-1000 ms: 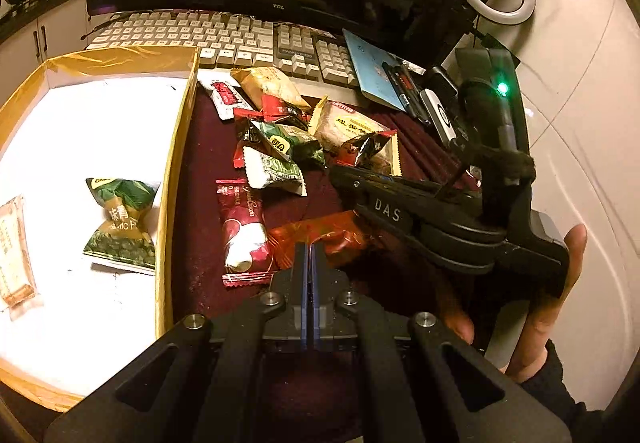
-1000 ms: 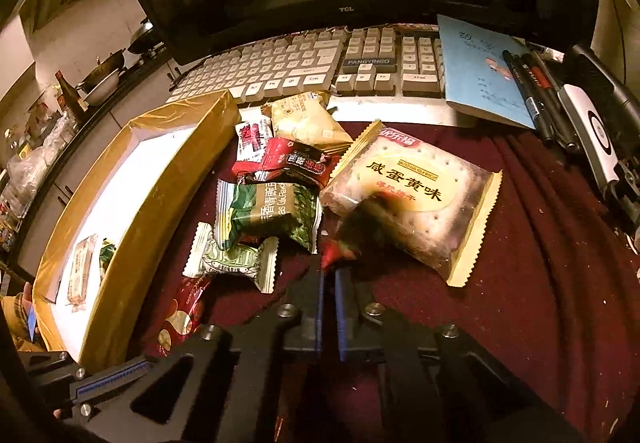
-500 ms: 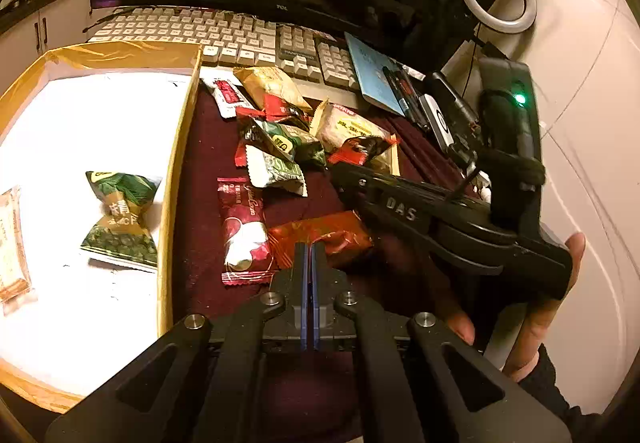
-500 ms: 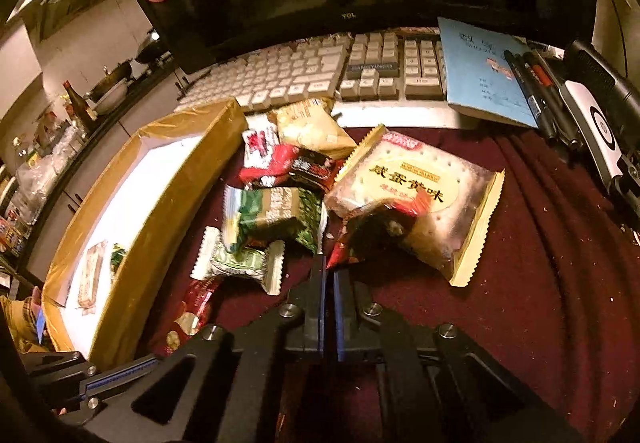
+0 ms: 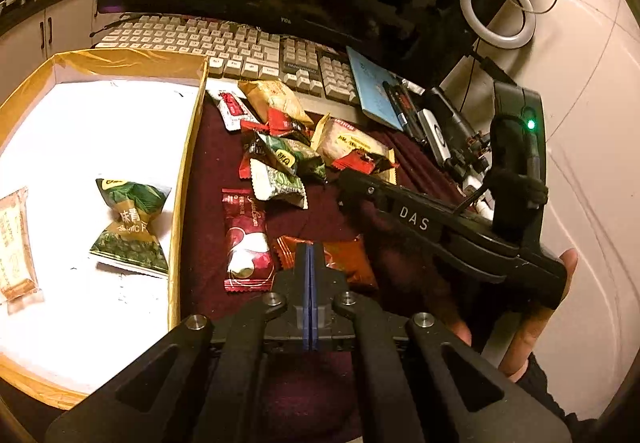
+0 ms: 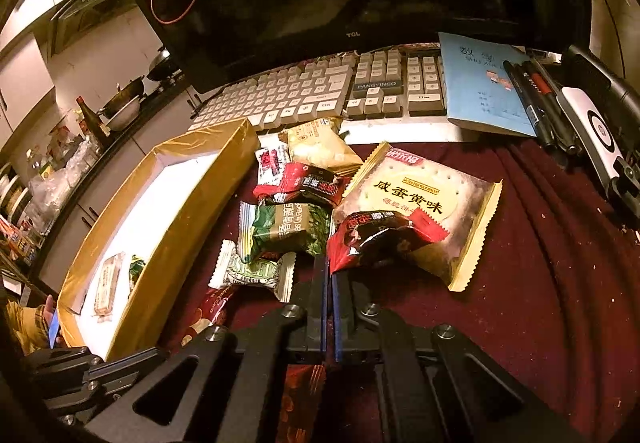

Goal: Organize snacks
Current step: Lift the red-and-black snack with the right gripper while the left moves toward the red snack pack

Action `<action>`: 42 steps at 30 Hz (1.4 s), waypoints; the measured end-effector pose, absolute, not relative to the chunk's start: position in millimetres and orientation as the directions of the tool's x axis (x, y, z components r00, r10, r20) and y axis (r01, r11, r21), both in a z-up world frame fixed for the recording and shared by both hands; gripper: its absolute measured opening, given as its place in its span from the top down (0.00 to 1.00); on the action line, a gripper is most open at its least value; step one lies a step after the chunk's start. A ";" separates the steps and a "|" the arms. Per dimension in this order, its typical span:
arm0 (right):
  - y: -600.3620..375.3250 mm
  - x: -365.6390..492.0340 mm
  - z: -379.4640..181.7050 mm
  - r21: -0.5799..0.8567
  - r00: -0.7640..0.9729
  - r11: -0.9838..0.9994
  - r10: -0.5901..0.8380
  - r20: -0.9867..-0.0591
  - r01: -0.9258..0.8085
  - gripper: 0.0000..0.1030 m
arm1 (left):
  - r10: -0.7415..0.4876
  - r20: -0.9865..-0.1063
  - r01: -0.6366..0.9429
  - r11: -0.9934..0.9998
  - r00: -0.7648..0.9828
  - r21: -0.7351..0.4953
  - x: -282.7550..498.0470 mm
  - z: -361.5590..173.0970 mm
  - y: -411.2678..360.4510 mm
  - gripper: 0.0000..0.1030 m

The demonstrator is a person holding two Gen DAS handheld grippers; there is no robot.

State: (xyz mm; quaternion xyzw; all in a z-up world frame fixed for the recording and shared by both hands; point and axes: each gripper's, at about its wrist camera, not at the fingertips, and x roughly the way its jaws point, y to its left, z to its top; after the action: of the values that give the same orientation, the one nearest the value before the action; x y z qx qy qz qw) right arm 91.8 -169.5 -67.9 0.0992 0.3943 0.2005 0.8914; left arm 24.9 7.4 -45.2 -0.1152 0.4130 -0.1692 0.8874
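My right gripper [image 6: 328, 263] has its fingers pinching the corner of a small red-and-black snack packet [image 6: 380, 235], which sticks out just ahead of the tips and hangs over the lower edge of the large salted-egg biscuit pack [image 6: 432, 203]. To the left of those fingers lie a green pea packet [image 6: 280, 229] and a white twist-wrapped candy [image 6: 252, 271], both on the maroon cloth [image 6: 540, 263] that covers the counter. Further left stands the gold-edged box [image 6: 192, 211]. My left gripper [image 5: 310, 255] has its fingers pressed together with nothing between them. Their tips hang over an orange-red sachet [image 5: 348, 255] on the cloth. Just left of them lies a dark red packet with a white picture [image 5: 246, 239]. Inside the box, well to the left of these fingers, rest a green packet [image 5: 130, 223] and a clear-wrapped biscuit bar [image 5: 16, 243]. Beyond the snack pile I see a keyboard [image 5: 224, 47] and a blue booklet [image 6: 480, 83].
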 end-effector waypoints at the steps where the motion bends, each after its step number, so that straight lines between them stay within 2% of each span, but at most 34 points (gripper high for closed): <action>1: -170.8 91.0 -67.4 0.339 0.612 0.899 0.438 -0.658 -0.278 0.99 | -0.397 -0.689 0.206 0.916 0.606 -0.345 24.2 -43.6 7.9 1.00; 15: -182.4 86.9 -63.1 0.399 0.635 0.873 0.480 -0.605 -0.280 0.99 | -0.387 -0.689 0.194 0.919 0.613 -0.344 24.6 -39.4 8.0 1.00; 22: -183.8 81.8 -58.2 0.404 0.652 0.862 0.499 -0.571 -0.306 1.00 | -0.415 -0.670 0.172 0.900 0.616 -0.399 23.1 -30.8 23.9 1.00; 25: -179.5 80.0 -55.5 0.396 0.639 0.867 0.492 -0.591 -0.301 1.00 | -0.410 -0.662 0.153 0.898 0.628 -0.412 21.3 -18.3 34.3 1.00; 42: -136.6 32.1 -24.9 0.410 0.597 0.791 0.611 -0.519 -0.454 1.00 | -0.289 -0.602 0.017 0.909 0.745 -0.416 -14.6 4.5 110.7 1.00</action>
State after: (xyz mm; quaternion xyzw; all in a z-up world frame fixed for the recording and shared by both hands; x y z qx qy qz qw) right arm 32.1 -136.6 -24.9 0.1183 0.3332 0.3006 0.8858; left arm -14.6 110.7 4.5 -0.1960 0.3474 -0.0836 0.9132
